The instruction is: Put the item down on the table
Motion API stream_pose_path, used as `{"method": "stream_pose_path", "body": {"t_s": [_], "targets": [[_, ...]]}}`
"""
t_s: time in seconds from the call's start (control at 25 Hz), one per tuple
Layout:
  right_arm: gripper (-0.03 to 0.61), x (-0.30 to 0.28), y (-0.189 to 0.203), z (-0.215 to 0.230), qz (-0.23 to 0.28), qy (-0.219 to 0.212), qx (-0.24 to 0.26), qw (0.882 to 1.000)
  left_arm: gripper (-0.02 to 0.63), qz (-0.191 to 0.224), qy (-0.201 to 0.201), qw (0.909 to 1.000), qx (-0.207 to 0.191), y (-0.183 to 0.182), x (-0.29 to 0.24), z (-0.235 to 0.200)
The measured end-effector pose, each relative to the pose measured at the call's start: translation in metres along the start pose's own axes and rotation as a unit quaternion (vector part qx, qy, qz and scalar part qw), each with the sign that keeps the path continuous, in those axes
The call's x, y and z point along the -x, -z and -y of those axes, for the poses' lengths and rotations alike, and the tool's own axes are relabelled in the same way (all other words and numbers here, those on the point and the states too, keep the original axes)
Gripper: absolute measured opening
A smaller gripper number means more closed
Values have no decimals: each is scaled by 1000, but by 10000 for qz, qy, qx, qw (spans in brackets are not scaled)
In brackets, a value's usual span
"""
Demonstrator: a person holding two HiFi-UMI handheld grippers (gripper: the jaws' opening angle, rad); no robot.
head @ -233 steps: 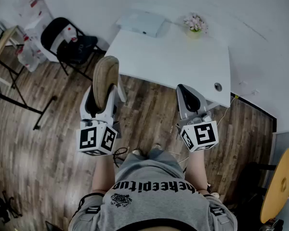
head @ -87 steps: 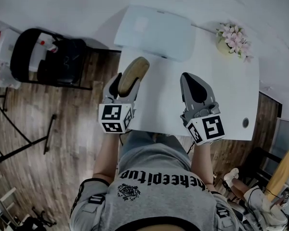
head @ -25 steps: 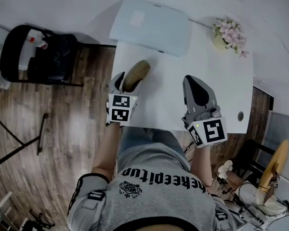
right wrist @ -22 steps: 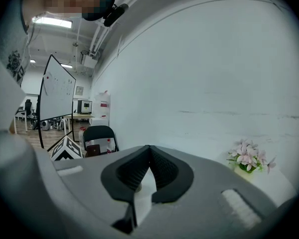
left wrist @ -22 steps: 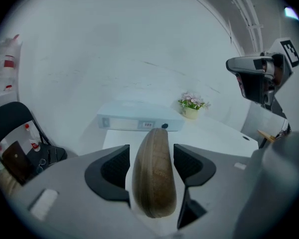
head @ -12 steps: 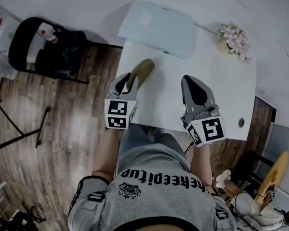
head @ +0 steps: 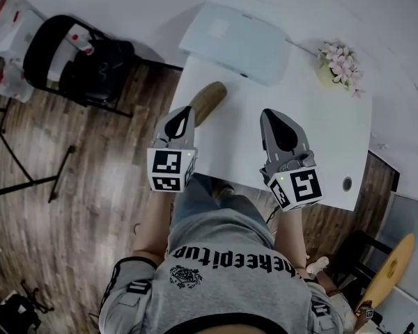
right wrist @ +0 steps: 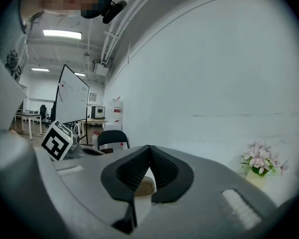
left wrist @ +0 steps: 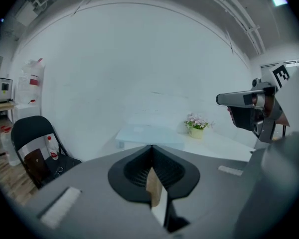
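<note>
A white case point(head: 237, 44) and potted flowers point(head: 340, 62) sat at the far end of the table point(head: 320, 131), with a black chair point(head: 83, 61) off to the left. The brown, rounded wooden item point(head: 207, 101) lay near the table's left edge, just beyond the left gripper point(head: 184, 111). Its jaws had just closed on nothing. The right gripper point(head: 272, 114) was also pressed together.
</note>
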State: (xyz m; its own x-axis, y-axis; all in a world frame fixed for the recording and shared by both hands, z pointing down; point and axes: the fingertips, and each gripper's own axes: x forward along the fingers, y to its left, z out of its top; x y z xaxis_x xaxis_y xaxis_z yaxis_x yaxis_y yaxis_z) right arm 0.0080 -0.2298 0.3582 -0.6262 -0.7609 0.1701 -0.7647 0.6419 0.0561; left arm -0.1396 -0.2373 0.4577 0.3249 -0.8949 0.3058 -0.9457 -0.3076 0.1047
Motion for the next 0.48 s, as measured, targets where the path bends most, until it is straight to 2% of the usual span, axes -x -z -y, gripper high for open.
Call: {"method": "stream_pose_path", "body": {"t_s": [0.48], "targets": [[0,17,-3,-15,142,-324,89,9993,17,541,-283,9981,7,-34,45,15]]}}
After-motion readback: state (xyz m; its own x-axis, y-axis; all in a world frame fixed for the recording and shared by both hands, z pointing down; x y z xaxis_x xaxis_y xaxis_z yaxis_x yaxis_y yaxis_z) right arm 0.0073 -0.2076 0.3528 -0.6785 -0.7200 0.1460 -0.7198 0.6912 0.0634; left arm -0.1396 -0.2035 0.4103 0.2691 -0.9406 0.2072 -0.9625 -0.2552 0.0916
